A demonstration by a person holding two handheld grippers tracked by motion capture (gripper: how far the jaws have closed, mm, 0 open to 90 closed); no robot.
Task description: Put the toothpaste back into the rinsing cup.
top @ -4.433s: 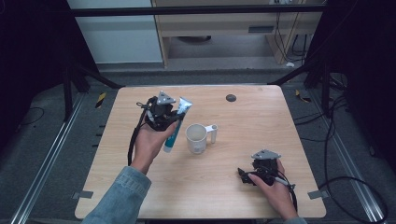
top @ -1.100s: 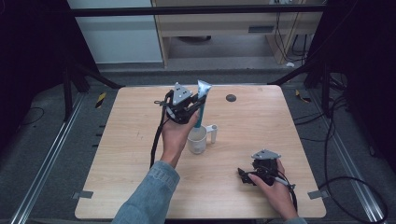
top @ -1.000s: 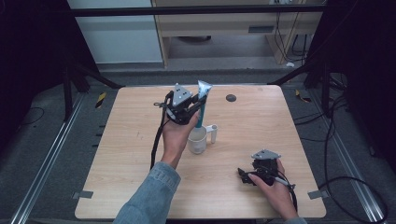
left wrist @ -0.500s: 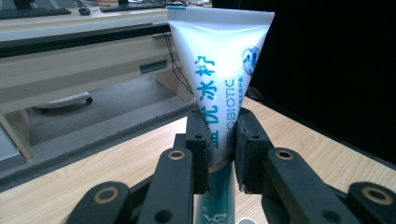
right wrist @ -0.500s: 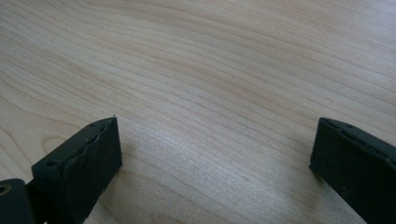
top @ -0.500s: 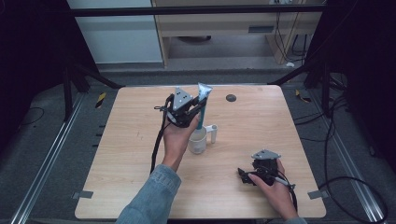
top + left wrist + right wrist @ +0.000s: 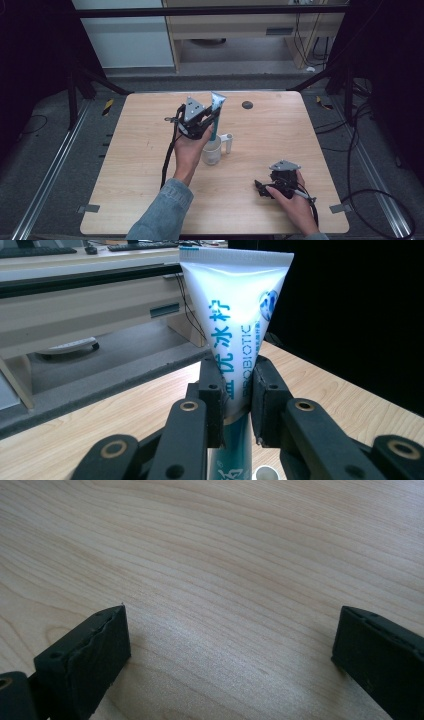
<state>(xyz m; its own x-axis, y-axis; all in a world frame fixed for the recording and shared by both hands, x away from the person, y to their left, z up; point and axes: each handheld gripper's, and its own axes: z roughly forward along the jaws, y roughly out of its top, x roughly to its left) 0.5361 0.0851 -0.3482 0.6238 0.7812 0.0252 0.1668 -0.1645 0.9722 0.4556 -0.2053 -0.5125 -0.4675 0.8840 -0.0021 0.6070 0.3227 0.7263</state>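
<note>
Two claws are at work over the tabletop (image 7: 150,165). From the high view, the left claw (image 7: 212,117) is clamped on a toothpaste tube (image 7: 216,107) and holds it right above a white mug (image 7: 212,151) near the middle of the tabletop. The tube stands close to upright, its long axis running up and down with a slight lean; the flat crimped end is on top and the cap end points down into the mug's mouth. The right claw (image 7: 260,187) sits low at the near right of the tabletop, well apart from the mug.

In the left gripper view, the left claw (image 7: 235,392) pinches the tube (image 7: 235,305) at its narrowing middle, one black jaw on each side, the wide crimped end rising above them. A bit of the mug's handle (image 7: 266,473) peeks below.

In the right gripper view, the right claw (image 7: 230,655) is wide and holds nothing, with bare wood between its jaws.

As I judge it, the risks are these: the tube is soft, so the squeeze could push paste out; and if the cap end catches the rim on release, the tube could tip the mug or fall out sideways.
</note>
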